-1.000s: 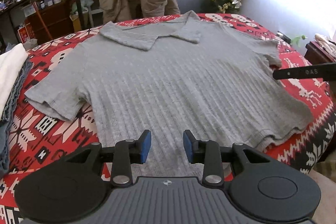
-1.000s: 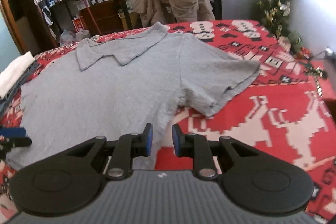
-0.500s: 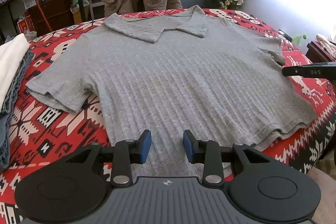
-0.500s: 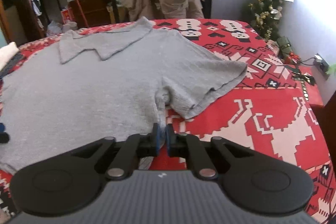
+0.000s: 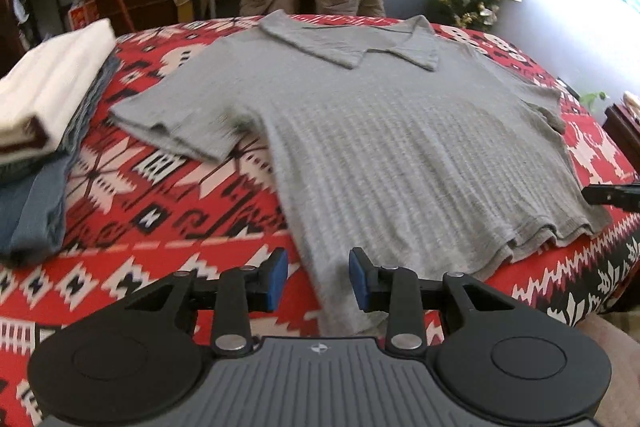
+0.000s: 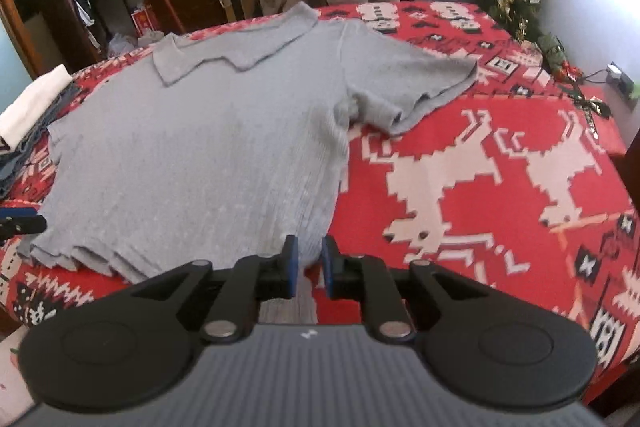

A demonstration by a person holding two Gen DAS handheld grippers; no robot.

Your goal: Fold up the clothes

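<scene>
A grey polo shirt [image 5: 400, 147] is spread flat, collar away, on the surface covered with a red patterned cloth [image 6: 480, 167]; both sleeves are laid out and no fold is seen in it. The left hand-held gripper [image 5: 318, 281] is held with its pads wide apart over the left hem corner, nothing between them. The right hand-held gripper [image 6: 308, 267] is nearly closed at the right hem corner, a narrow gap left, and whether fabric is caught cannot be told. A stack of folded clothes [image 5: 44, 131] is seen at the left. If the hem is to be lifted, both corners should be pinched through both layers and raised together, level, so that the ribbed knit is not skewed
</scene>
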